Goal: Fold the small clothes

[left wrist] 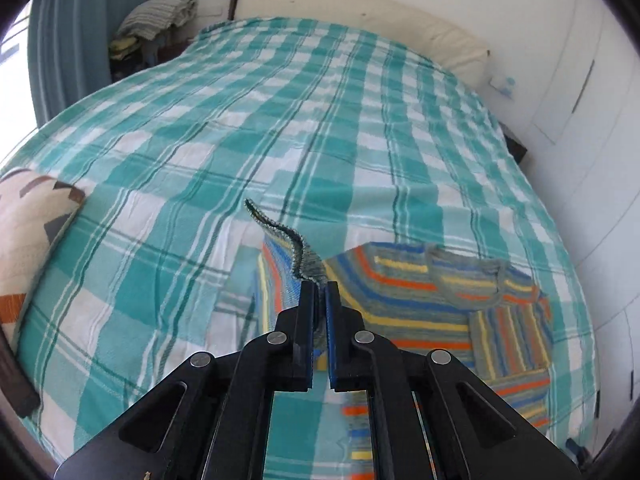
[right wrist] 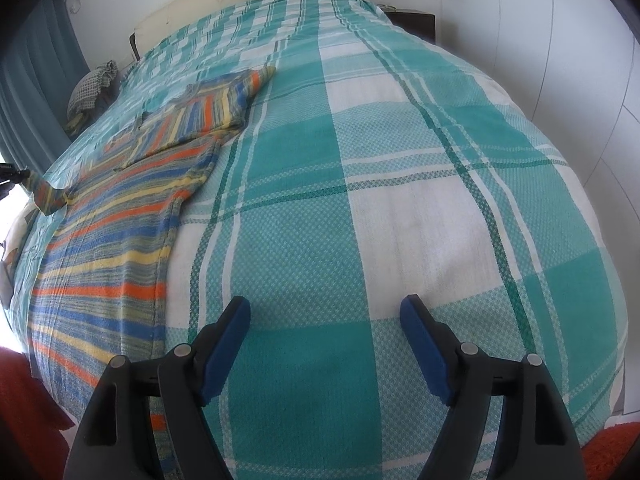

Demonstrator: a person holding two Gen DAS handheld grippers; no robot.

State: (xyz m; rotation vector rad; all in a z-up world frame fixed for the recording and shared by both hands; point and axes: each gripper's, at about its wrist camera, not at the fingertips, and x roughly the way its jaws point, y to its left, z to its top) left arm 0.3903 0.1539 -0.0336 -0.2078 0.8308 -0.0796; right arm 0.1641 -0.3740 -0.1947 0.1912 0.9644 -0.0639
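Note:
A small striped knit sweater (left wrist: 420, 292) in grey, blue, orange and yellow lies on the teal-and-white checked bedspread (left wrist: 320, 120). My left gripper (left wrist: 319, 285) is shut on the sweater's left sleeve cuff and holds it lifted, the cuff edge (left wrist: 276, 228) sticking up past the fingertips. The other sleeve (left wrist: 512, 336) lies folded across the body. In the right wrist view the sweater (right wrist: 120, 208) lies flat at the left. My right gripper (right wrist: 326, 306) is open and empty, low over the bedspread to the right of the sweater.
A patterned cushion (left wrist: 28, 240) lies at the bed's left edge. A cream headboard (left wrist: 360, 16) is at the far end. A pile of clothes (left wrist: 156, 20) sits beside a teal curtain (left wrist: 68, 40). White wardrobe doors (left wrist: 580, 80) stand on the right. An orange rug (right wrist: 24, 400) lies below.

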